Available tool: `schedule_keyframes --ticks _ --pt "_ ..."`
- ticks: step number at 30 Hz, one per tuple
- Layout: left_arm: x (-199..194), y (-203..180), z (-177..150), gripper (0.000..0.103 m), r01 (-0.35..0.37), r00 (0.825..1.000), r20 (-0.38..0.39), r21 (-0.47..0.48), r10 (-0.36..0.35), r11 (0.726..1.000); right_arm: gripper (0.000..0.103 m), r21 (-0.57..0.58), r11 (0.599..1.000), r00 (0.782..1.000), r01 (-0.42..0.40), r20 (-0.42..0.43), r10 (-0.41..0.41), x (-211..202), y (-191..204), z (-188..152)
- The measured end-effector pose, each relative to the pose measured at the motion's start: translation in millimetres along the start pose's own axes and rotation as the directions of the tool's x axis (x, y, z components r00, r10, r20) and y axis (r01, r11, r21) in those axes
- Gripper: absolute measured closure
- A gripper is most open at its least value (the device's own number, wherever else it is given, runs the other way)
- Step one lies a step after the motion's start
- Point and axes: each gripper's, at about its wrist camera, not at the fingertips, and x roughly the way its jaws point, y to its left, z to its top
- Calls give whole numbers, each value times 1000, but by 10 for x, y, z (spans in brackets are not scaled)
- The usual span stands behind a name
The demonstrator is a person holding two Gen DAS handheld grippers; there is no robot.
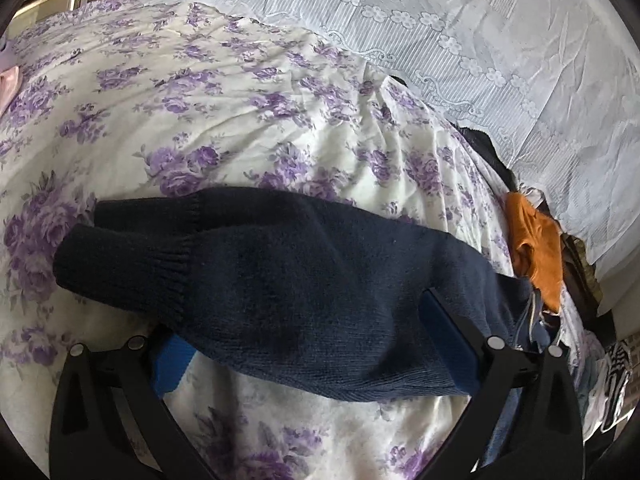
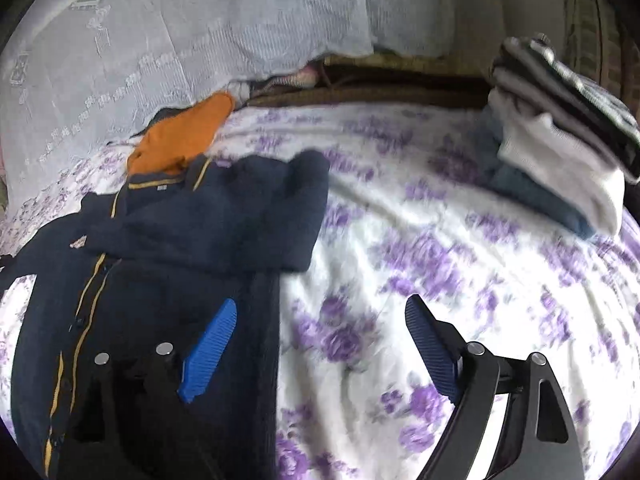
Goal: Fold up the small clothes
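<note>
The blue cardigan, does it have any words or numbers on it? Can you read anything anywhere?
No words or numbers can be read in either view.
Navy cardigan: a small pale tag near the collar and a small badge, both too blurred to read.
Flowered bedsheet and lace curtain: patterns only, no text.

Left tool (image 1: 316, 344): two black angular arms are seen, each carrying a blue pad on its inner face.
Left tool fasteners: round silver screw heads are set in pairs on each arm.
Right tool (image 2: 318, 346): black arms with triangular cut-outs are fitted with blue ribbed pads (image 2: 210, 350).
Right tool fasteners: two silver screw heads are shown on each arm.
</note>
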Motion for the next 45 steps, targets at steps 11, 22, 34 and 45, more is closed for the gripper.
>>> schedule_keyframes --ticks 11,22,34,45 --pt "-78 111 2 24 8 1000 29 -48 -7 999 9 -43 999 998 19 -55 -21 102 123 -21" --pt "-174 267 -43 85 20 999 43 -89 -16 996 3 -49 999 994 0 -106 -5 188 142 -43" --pt "-653 -577 -256 94 -150 977 181 234 109 961 3 33 996 992 -79 -98 82 170 15 -33" --pt "-860 -1352 -422 94 -175 968 235 402 84 899 3 132 982 987 -132 -76 143 153 -162 -22"
